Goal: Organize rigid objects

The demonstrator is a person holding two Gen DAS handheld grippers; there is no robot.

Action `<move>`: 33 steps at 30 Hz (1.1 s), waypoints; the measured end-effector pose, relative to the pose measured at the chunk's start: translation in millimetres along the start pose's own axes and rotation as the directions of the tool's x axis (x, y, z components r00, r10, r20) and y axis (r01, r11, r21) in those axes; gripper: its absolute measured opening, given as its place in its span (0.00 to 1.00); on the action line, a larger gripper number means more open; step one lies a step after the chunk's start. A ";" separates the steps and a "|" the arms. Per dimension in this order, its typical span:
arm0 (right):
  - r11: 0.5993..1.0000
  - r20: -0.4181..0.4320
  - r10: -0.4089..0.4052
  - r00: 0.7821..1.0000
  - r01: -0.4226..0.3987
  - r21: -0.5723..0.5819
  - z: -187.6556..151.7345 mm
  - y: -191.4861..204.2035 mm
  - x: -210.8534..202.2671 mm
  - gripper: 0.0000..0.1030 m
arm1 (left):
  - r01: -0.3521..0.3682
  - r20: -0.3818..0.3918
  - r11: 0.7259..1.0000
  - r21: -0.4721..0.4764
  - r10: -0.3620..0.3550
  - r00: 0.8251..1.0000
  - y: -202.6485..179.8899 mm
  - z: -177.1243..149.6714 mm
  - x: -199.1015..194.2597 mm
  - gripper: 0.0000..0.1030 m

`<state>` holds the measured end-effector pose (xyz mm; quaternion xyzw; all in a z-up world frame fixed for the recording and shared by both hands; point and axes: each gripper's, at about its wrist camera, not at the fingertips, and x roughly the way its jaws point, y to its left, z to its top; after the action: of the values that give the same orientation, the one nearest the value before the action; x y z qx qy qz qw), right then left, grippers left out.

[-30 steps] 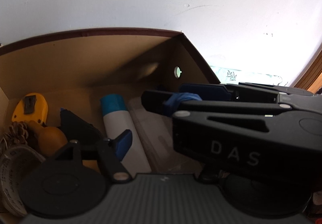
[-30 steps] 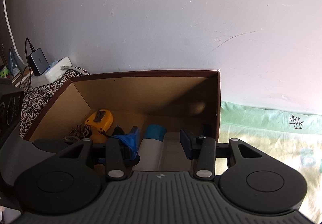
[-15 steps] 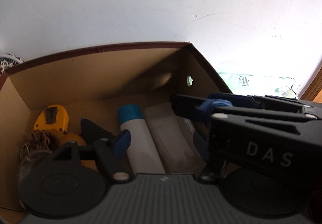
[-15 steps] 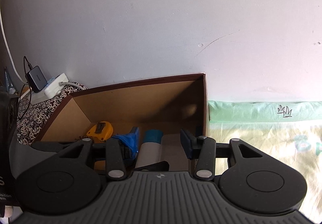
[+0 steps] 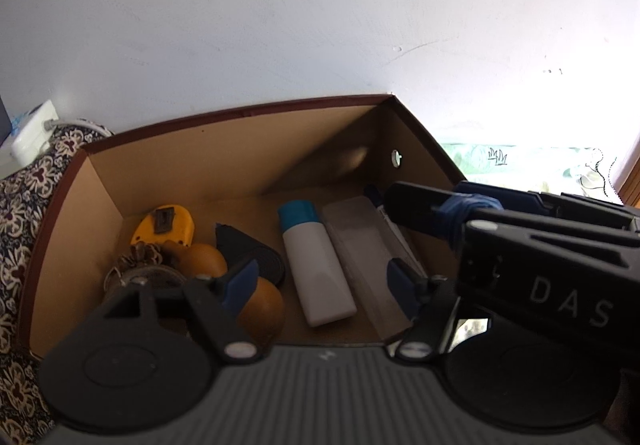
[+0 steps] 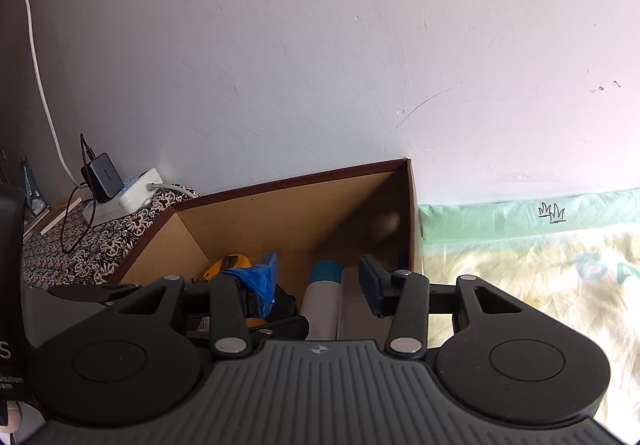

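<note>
- Left wrist view: an open cardboard box (image 5: 224, 165) with a dark red rim and matte brown walls holds the rigid things.
- A smooth white bottle (image 5: 318, 281) with a teal cap lies flat on the box floor, just beside a clear rectangular plastic case (image 5: 360, 245).
- A yellow tape measure (image 5: 164, 227), a pine cone (image 5: 140, 255) and rounded brown wooden pieces (image 5: 204, 259) crowd the left end.
- The left gripper (image 5: 320, 279) hangs over the bottle, jaws opening, blue pads (image 5: 240, 283) clear of everything.
- The right gripper (image 6: 320, 281) stands part open and empty above the box; a blue band wraps one finger.
- A floral cloth (image 6: 100, 241) lies left of the box.
</note>
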<state>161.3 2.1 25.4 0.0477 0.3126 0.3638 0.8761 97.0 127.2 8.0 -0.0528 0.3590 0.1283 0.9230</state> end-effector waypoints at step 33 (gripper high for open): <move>0.998 0.029 -0.044 0.999 0.043 0.042 -59.7 -7.8 -64.0 0.30 | -0.114 -0.029 0.992 0.061 0.116 0.993 -43.8 -67.1 -42.0 0.71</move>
<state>96.7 -54.8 8.0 0.0645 0.3082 0.3372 0.8872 35.7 64.0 -12.8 -0.0067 0.3800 0.1695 0.9093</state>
